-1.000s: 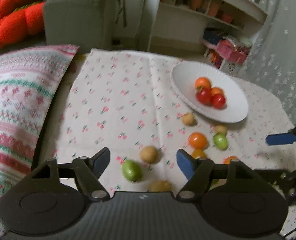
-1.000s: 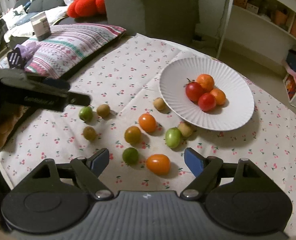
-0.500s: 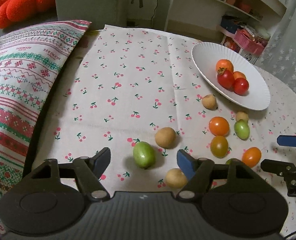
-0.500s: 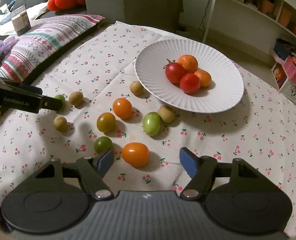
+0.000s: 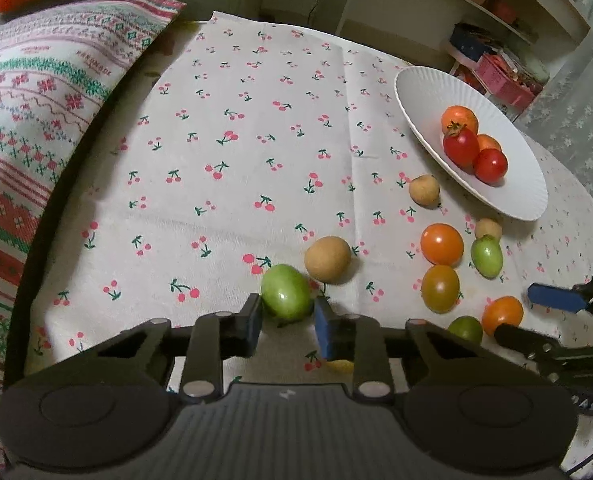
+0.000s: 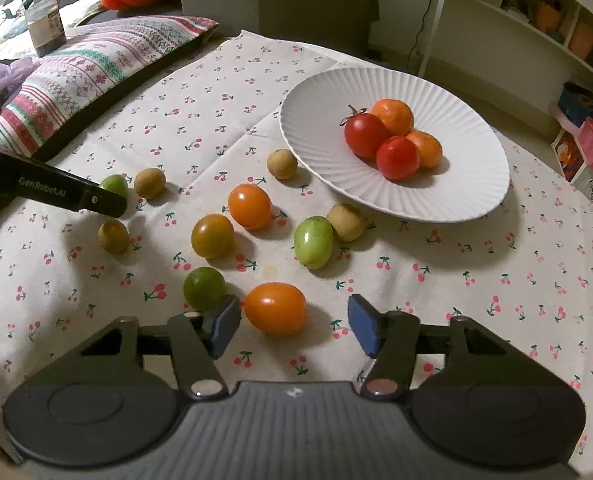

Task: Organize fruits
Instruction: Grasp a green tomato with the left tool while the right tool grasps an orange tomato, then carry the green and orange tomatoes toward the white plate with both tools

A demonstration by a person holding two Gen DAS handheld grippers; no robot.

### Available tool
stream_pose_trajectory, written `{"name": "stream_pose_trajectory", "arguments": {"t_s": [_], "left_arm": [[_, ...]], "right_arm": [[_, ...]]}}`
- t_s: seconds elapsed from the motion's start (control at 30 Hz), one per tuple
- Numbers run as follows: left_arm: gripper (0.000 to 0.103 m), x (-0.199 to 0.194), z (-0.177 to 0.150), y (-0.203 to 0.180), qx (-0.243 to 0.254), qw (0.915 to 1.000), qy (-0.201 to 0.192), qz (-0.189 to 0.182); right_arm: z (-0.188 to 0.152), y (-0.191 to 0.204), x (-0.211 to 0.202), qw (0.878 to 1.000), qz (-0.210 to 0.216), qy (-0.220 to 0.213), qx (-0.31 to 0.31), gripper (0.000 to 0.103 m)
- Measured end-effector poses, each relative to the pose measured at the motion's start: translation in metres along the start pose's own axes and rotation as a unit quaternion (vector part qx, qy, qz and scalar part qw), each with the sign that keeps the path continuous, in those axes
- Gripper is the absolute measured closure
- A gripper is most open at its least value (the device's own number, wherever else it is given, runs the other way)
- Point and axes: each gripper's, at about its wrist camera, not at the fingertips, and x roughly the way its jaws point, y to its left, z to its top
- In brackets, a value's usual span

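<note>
A white plate [image 6: 448, 92] [image 5: 420, 92] holds several red and orange tomatoes. More tomatoes and small brown fruits lie loose on the cherry-print cloth. My left gripper [image 5: 287, 326] has closed around a green tomato [image 5: 286, 298], its pads against both sides; the same tomato [image 6: 114, 185] shows partly hidden in the right wrist view. A brown fruit [image 5: 327, 259] lies just beyond it. My right gripper [image 6: 292, 330] is open around an orange oval tomato [image 6: 275, 308] on the cloth. A green tomato [image 6: 204, 288] sits beside its left finger.
A patterned cushion [image 5: 36, 120] lies along the cloth's left side. Shelves [image 6: 536, 20] stand behind the table. A small box [image 6: 46, 26] stands on the cushion. Other loose fruits [image 6: 249, 205] lie between the grippers and the plate.
My left gripper closed on the green tomato. My right gripper moved forward and down, and the orange oval tomato now sits between its narrowed fingers.
</note>
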Motion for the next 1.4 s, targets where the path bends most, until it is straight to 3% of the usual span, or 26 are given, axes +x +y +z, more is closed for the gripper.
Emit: {"name": "stream_pose_trajectory", "arguments": {"t_s": [0.17, 0.2, 0.23, 0.87, 1.07, 1.4], "left_arm": [[0.103, 0.000, 0.002, 0.001, -0.008, 1.0000, -0.003, -0.005], [0.103, -0.001, 0.002, 0.002, -0.009, 0.9999, -0.002, -0.005], [0.103, -0.002, 0.001, 0.002, -0.008, 0.9999, -0.004, -0.004], [0.103, -0.023, 0.006, -0.002, -0.004, 0.9985, -0.052, -0.014], [0.103, -0.043, 0.004, -0.024, 0.065, 0.9896, -0.128, -0.002], [0.103, -0.051, 0.004, -0.047, 0.104, 0.9811, -0.161, -0.023]], "right_arm": [[-0.001, 0.007, 0.008, 1.000, 0.006, 0.004, -0.015, 0.058], [-0.001, 0.009, 0.010, 1.000, 0.004, 0.005, -0.020, 0.068], [0.000, 0.010, 0.010, 1.000, 0.001, 0.004, -0.025, 0.070], [0.008, 0.007, -0.012, 0.999, 0.003, -0.035, -0.024, 0.070], [0.011, 0.009, -0.021, 0.997, -0.013, -0.066, -0.034, 0.070], [0.015, -0.008, -0.035, 0.995, -0.028, -0.096, -0.018, 0.070]]}}
